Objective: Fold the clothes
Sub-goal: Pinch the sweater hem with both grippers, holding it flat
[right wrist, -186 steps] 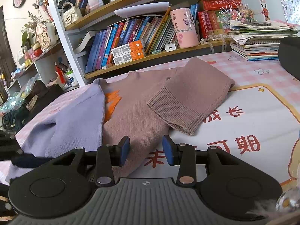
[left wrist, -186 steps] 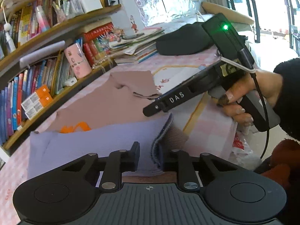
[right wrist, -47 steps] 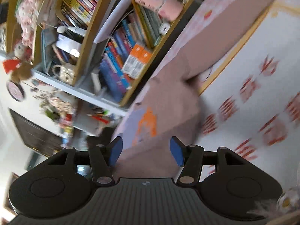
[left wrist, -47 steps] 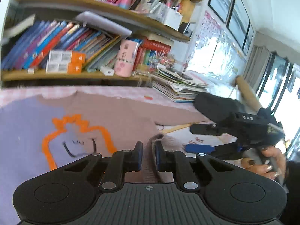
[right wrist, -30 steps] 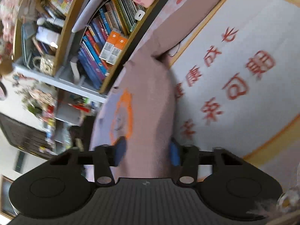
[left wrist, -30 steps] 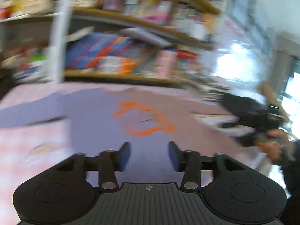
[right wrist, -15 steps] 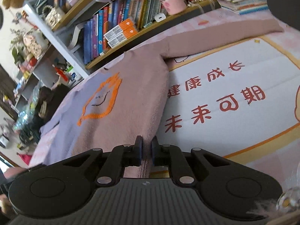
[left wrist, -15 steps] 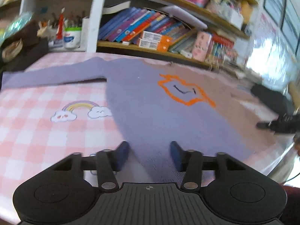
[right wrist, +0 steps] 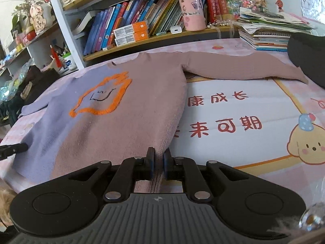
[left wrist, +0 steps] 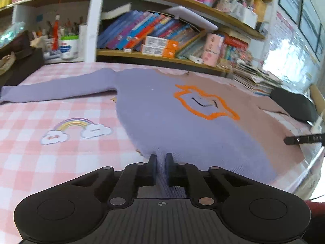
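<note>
A sweater (left wrist: 172, 113), lilac on one half and dusty pink on the other with an orange outlined figure on its chest, lies spread flat on the table with both sleeves out. It also shows in the right wrist view (right wrist: 130, 109). My left gripper (left wrist: 161, 159) is shut on the lilac corner of the hem. My right gripper (right wrist: 158, 157) is shut on the pink corner of the hem. The tip of the right gripper shows at the right edge of the left wrist view (left wrist: 302, 139).
The table has a pink checked cloth (left wrist: 50, 109) and a printed mat with red characters (right wrist: 233, 122). A bookshelf (right wrist: 142, 28) runs along the back. A stack of books (right wrist: 270, 34) and a black object (right wrist: 308, 55) sit at the right.
The sweater was unfolded and spread flat. My left gripper let go of a sleeve, swung left and closed on the lilac hem corner. My right gripper closed on the pink hem corner.
</note>
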